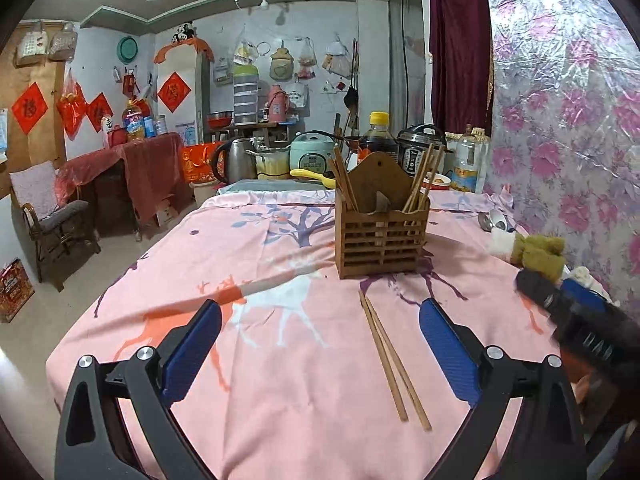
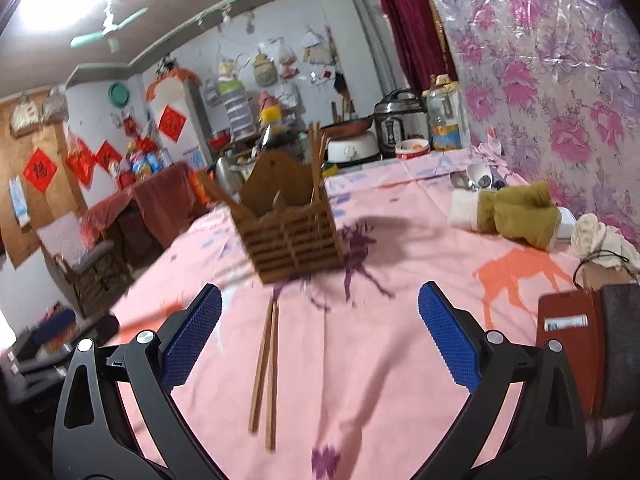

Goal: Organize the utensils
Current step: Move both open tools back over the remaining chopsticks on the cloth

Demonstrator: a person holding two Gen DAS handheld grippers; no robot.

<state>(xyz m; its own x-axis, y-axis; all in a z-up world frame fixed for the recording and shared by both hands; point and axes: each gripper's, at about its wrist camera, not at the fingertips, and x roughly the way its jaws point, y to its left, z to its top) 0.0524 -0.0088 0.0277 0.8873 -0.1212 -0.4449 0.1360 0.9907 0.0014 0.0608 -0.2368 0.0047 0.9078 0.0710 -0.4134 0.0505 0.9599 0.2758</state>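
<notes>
Down low in both wrist views, both tools are spread wide and carrying nothing: the left gripper (image 1: 320, 320) hovers over the pink tablecloth (image 1: 280, 420), and the right gripper (image 2: 320, 320) is just as wide apart, its picture smeared with motion blur. Right between those blue pads lies the prize, a loose pair of wooden chopsticks (image 2: 266, 376), flat on the cloth, side by side and nearly touching, tips pointing toward the holder. Which hand takes them? Cannot say yet, though the right looks better lined up. The smart play: come down square across the middle of the pair, pinch both sticks together so they don't scissor apart, then lift and tip them upright. Just beyond their far tips stands the slatted wooden utensil holder (image 1: 382, 240), already bristling with chopsticks in both end compartments. Further right, by the floral wall, a couple of spoons (image 2: 474, 178) wait behind a folded green towel (image 2: 516, 214).
</notes>
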